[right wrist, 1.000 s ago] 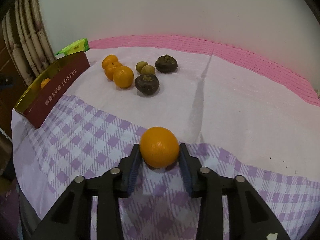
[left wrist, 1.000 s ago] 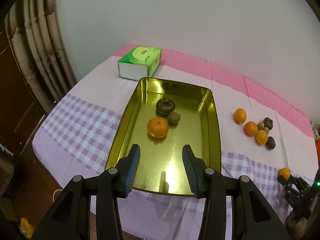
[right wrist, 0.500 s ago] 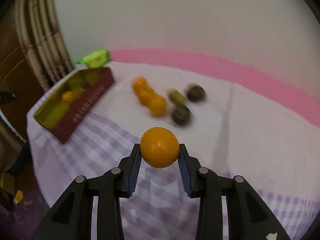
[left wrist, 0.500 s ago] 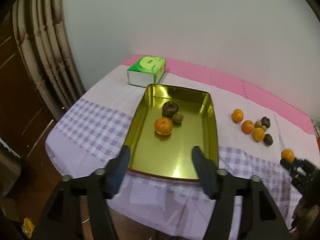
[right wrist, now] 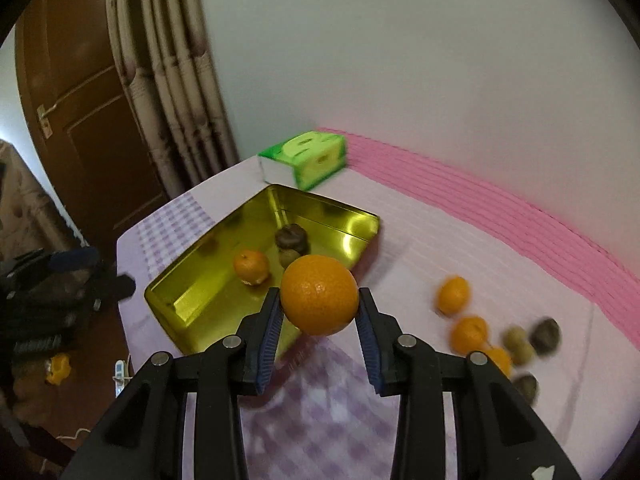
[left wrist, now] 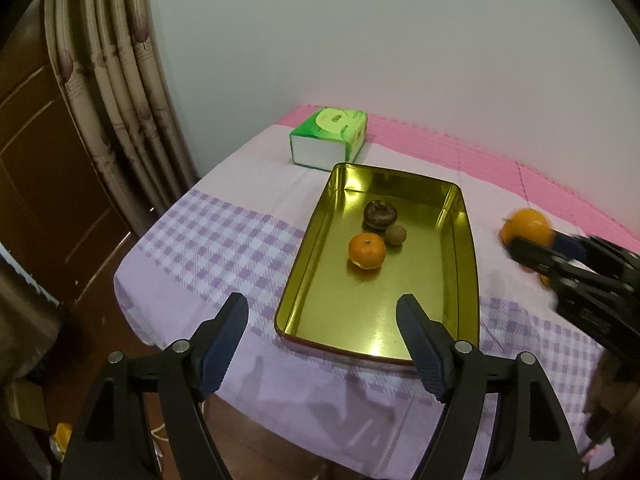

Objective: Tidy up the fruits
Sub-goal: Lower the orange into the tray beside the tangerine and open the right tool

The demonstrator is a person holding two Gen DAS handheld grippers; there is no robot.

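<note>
My right gripper [right wrist: 319, 312] is shut on an orange [right wrist: 319, 294] and holds it in the air just right of the gold tin tray [right wrist: 208, 264]. From the left wrist view that same orange [left wrist: 527, 226] and right gripper [left wrist: 536, 245] hang to the right of the tray [left wrist: 466, 264]. Inside the tray lie a small orange [left wrist: 367, 250], a dark brown fruit [left wrist: 379, 214] and a small brown-green fruit [left wrist: 396, 235]. My left gripper [left wrist: 323, 346] sits back over the table's near edge, its jaws opening with nothing between them.
Several loose oranges [right wrist: 453, 295] and dark fruits [right wrist: 545, 334] lie on the cloth right of the tray. A green tissue box [left wrist: 329, 136] stands behind the tray. Curtains [left wrist: 120, 92] and a wooden door [right wrist: 80, 120] are at the left, past the table edge.
My right gripper lifted the orange off the cloth and carried it left toward the tray. My left gripper opened wide and pulled back from the tray.
</note>
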